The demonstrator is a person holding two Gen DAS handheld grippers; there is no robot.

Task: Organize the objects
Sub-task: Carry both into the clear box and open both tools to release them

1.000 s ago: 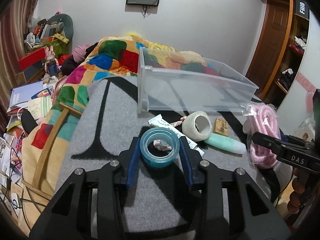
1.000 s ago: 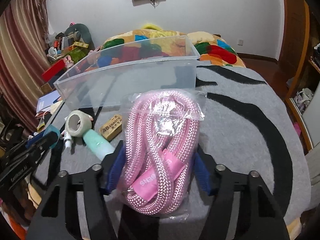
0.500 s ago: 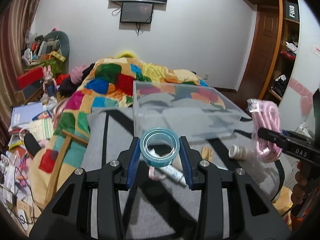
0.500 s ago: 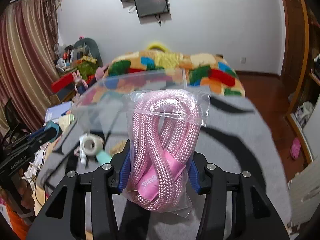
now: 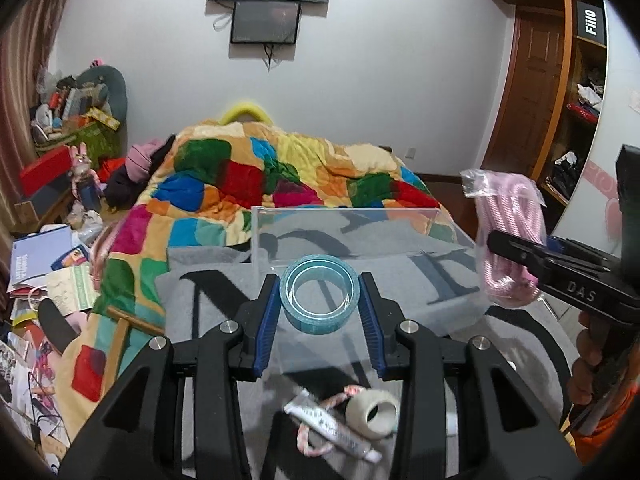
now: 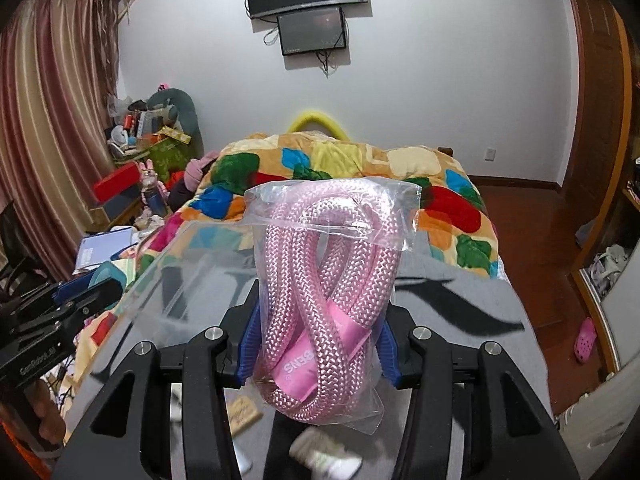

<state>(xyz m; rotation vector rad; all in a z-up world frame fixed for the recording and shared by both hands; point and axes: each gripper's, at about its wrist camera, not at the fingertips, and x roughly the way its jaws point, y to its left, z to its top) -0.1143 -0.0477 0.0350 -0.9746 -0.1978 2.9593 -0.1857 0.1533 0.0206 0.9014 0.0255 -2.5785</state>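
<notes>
Both grippers have come up off the grey blanket (image 5: pixel 208 276): left gripper (image 5: pixel 319 305) clamped on the teal tape roll (image 5: pixel 318 300), right gripper (image 6: pixel 316 330) squeezing the bagged pink braided rope (image 6: pixel 326 296), both above the clear plastic bin (image 5: pixel 360 236), rope at 3 o'clock.

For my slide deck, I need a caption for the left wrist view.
Left tongs carrying blue tape roll toward clear bin; right tongs hold bagged pink rope.
</notes>
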